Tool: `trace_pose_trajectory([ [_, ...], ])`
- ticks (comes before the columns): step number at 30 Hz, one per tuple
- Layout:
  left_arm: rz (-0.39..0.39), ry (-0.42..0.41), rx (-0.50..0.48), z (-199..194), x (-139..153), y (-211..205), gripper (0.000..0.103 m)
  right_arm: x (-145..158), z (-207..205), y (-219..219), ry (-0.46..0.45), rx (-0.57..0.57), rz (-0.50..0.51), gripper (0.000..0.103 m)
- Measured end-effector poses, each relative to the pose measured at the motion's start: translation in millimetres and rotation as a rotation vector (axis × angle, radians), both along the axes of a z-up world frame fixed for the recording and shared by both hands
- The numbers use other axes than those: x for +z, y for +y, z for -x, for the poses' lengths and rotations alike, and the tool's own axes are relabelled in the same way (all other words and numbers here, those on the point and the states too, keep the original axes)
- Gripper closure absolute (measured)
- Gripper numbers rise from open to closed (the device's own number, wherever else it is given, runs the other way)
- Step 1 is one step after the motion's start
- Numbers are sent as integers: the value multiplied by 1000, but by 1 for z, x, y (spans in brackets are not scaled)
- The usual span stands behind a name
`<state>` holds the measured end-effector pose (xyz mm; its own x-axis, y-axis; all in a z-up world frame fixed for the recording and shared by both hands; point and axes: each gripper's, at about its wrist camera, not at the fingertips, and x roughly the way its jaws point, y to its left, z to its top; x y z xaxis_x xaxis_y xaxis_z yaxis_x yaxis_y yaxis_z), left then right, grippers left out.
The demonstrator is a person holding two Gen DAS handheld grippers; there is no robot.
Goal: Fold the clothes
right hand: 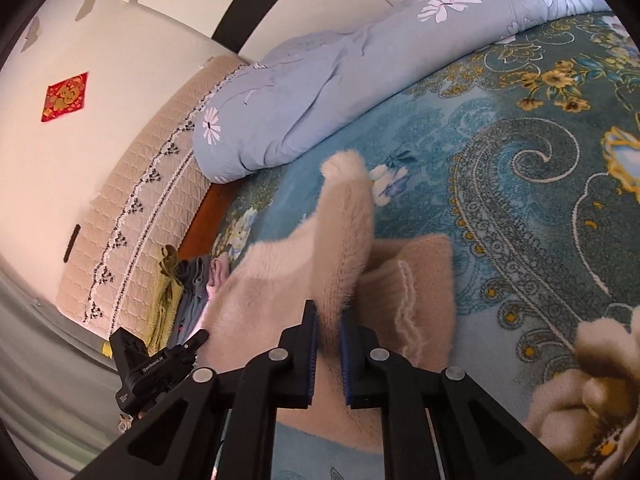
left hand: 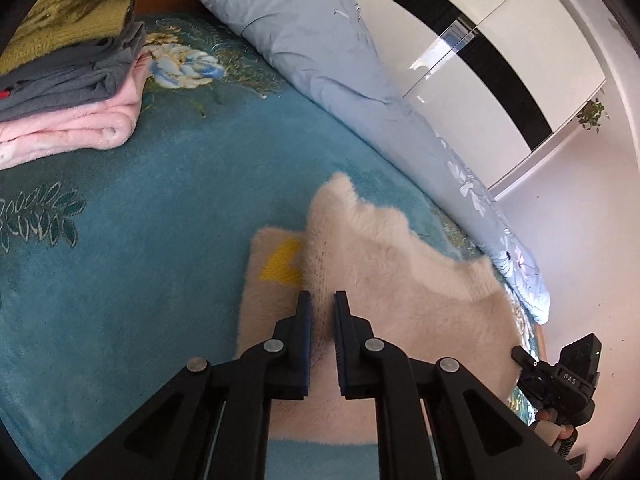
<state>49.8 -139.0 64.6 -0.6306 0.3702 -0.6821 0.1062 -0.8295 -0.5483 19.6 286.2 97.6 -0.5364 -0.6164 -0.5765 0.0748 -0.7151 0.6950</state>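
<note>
- The left gripper (left hand: 322, 298) is closed on the cream fuzzy sweater (left hand: 384, 280). Fabric fills the narrow gap between its blue-padded fingers (left hand: 306, 320).
- The right gripper (right hand: 328, 316) is likewise clamped on the same garment. A fold of the cream pile rises from between its two pads.
- The sweater lies on the teal patterned blanket (left hand: 160, 240), partly raised where the two grippers hold it. One flap stands above the layer beneath.
- A yellow patch (left hand: 282, 266) shows on the lower layer of the sweater, just left of the raised flap in the left wrist view.
- In the right wrist view a ribbed cuff (right hand: 404, 300) of the sweater lies just right of the gripper fingers, on the blanket.
- A stack of folded clothes (left hand: 68, 80) sits well apart from the sweater, at the upper left of the left wrist view: an olive knit on top, grey items in the middle, a pink fleece at the bottom.
- A rolled light-blue duvet (left hand: 320, 60) with white flower print lies along the far edge of the blanket.
- Each wrist view shows the opposite gripper body at its lower edge, just beside the sweater.
- A red square decoration (right hand: 65, 97) hangs on the wall.
</note>
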Motion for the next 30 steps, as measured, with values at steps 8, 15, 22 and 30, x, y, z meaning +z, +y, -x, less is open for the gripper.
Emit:
trace_pose_trajectory([
  [8,-71,-52,54,-14,-30,-11,93,-49,15,10,-190,-18,6,93],
  [15,21,-71,41,-19,-21,0,89,-46,14,6,-183,-7,-36,93],
  [22,-39,-87,52,-13,-23,-18,70,-43,15,3,-164,11,-57,92],
  [30,-233,-138,42,-10,-49,-41,48,-38,16,6,-131,16,-9,89],
])
